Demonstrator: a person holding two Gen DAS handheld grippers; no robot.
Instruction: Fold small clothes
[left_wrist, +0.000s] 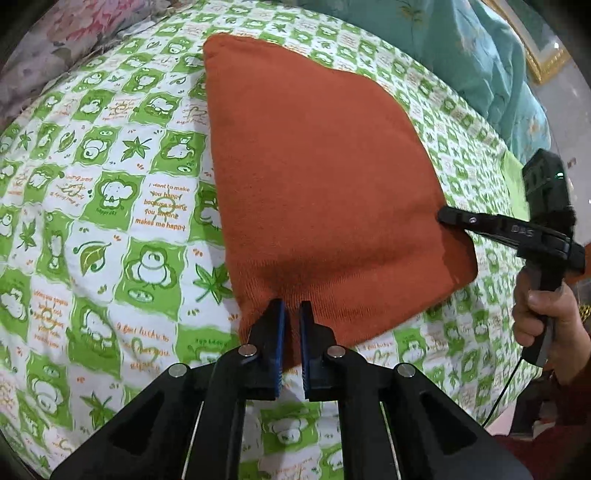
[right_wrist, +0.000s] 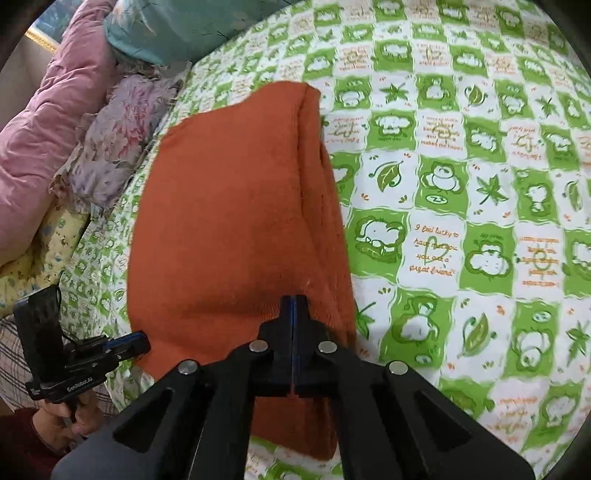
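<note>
Home bedroom, bed with green cartoon-print sheet (right_wrist: 461, 184), pink quilt (right_wrist: 44, 129), teal quilt (left_wrist: 461, 55) piled alongside

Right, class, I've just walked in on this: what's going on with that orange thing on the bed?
A person is folding an orange knit garment on a bed with a green-and-white cartoon bedsheet, using a hand-held gripper in each hand. The left hand-held gripper sits at the garment's near edge, its jaws slightly apart around the cloth. The right hand-held gripper is shut, tips over the garment near its layered side edge. The garment already lies folded into a compact shape. Pillows and a teal quilt lie beyond.
</note>
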